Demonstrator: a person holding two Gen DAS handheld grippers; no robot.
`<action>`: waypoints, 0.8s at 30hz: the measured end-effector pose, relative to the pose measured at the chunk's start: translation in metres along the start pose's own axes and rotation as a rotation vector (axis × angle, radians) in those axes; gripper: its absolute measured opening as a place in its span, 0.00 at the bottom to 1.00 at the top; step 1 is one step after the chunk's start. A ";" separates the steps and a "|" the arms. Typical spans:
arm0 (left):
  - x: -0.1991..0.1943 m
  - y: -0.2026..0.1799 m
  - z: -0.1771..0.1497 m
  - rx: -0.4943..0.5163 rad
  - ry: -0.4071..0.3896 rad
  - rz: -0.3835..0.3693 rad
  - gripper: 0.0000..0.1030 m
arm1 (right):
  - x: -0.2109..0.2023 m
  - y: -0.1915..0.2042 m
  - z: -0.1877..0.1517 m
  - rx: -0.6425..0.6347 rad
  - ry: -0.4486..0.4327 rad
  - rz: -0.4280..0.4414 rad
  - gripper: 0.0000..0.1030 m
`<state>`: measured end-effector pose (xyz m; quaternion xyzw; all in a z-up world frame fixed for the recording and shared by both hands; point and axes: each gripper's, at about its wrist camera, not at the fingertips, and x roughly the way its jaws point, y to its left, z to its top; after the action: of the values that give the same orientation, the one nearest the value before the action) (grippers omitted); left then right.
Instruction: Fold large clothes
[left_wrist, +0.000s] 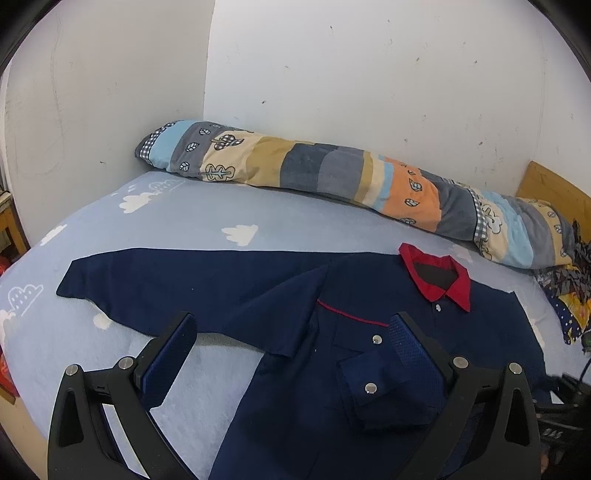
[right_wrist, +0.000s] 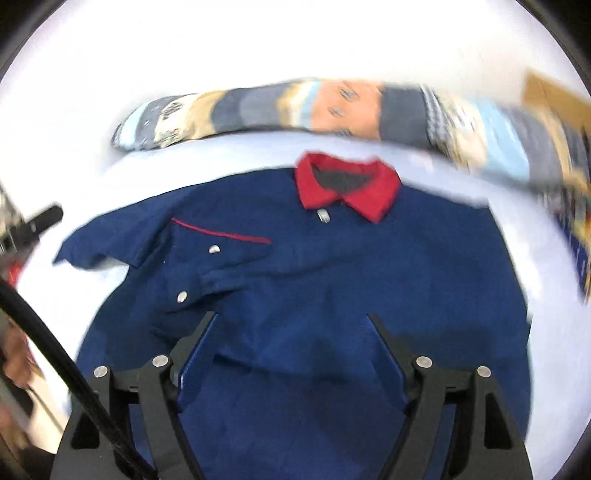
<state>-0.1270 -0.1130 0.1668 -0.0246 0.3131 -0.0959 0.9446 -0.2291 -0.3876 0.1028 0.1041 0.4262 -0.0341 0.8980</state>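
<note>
Left wrist view: my left gripper (left_wrist: 293, 334) hangs over the bed with its fingers (left_wrist: 173, 352) spread wide, holding nothing. The navy work shirt (left_wrist: 303, 417) lies flat, front up, on the light blue cloud-print bedsheet (left_wrist: 207, 218). Its red collar (left_wrist: 437, 275) sits at about 1 o'clock from my fingers. One long sleeve (left_wrist: 177, 284) stretches out to 10 o'clock, cuff end near the sheet's left side. A red piping line (left_wrist: 351, 314) runs across the chest above a flapped chest pocket (left_wrist: 384, 391) with silver snap buttons (left_wrist: 370, 387). My right-side finger overlaps that pocket in the view; I cannot tell whether it touches the cloth. My left-side finger is over bare sheet, just beside the shirt's side edge. A long patchwork bolster pillow (left_wrist: 332, 173) lies along the white wall (left_wrist: 369, 74) from 11 to 2 o'clock, well apart from the shirt. A wooden headboard (left_wrist: 554, 192) shows at 2 o'clock, with a dark patterned cloth (left_wrist: 569, 291) below it at 3 o'clock.

Right wrist view, motion-blurred: my right gripper (right_wrist: 291, 332) is also open, fingers (right_wrist: 384, 343) wide apart, nothing between them but the shirt body below. The navy work shirt (right_wrist: 332, 288) fills the middle, red collar (right_wrist: 347, 184) at 12 o'clock. Red piping line (right_wrist: 221, 230) and snap buttons (right_wrist: 214, 249) at 10 o'clock. The bolster pillow (right_wrist: 332, 107) is behind the collar at 12 o'clock. A black cable (right_wrist: 55, 354) crosses at 8 o'clock. Whether the fingers touch the fabric I cannot tell.
</note>
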 end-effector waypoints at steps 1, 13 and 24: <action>0.001 -0.001 -0.001 0.004 0.004 0.001 1.00 | 0.004 -0.006 -0.002 0.051 0.021 0.006 0.79; 0.019 0.004 -0.010 0.019 0.067 0.059 1.00 | 0.038 -0.021 -0.035 0.213 0.325 -0.042 0.79; 0.039 0.055 -0.013 -0.151 0.147 0.039 1.00 | 0.016 -0.037 -0.014 0.270 0.231 -0.049 0.89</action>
<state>-0.0951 -0.0668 0.1279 -0.0826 0.3882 -0.0551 0.9162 -0.2351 -0.4204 0.0758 0.2164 0.5204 -0.1006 0.8199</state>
